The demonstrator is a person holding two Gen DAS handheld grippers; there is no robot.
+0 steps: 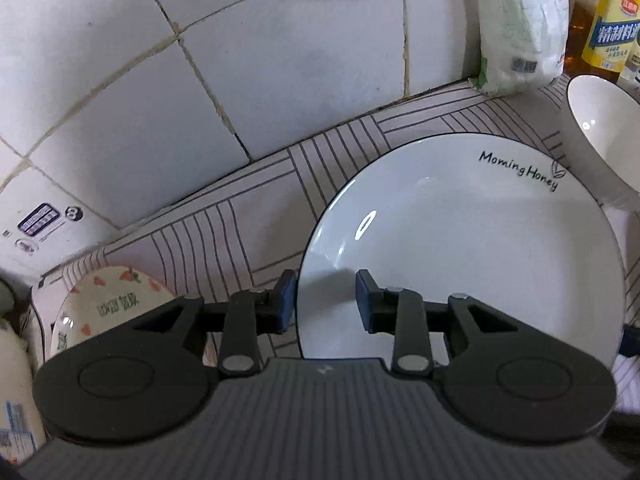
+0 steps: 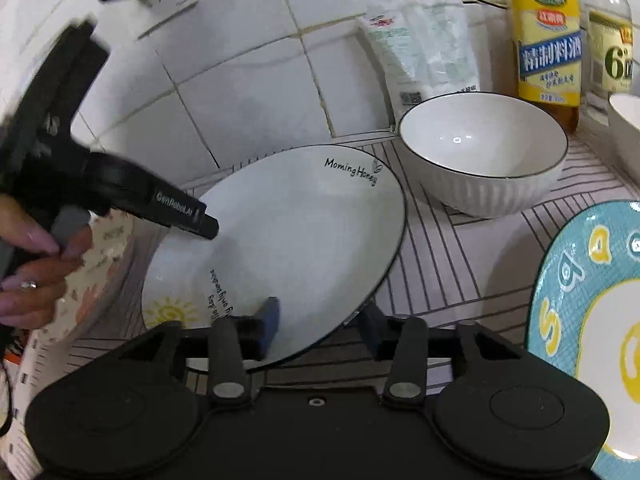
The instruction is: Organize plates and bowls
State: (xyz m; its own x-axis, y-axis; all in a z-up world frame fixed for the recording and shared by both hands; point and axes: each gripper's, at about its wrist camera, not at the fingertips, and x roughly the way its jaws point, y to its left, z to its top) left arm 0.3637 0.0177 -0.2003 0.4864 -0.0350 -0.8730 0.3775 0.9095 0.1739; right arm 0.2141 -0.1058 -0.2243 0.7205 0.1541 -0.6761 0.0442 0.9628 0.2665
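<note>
White bag (image 1: 520, 28) beside yellow-labelled bottle (image 2: 548, 44).

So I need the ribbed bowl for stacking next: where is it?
In the right wrist view the ribbed white bowl stands upright on the striped counter, right of the Morning Honey plate, before the yellow bottle.

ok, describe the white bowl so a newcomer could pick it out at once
Start at the tiled wall and drop to the striped counter mat. The white bowl stands upright there, in front of the yellow-labelled bottle, beside the Morning Honey plate. Unlike the flat plates, it is deep, with ribbed sides and a thin dark rim.
</note>
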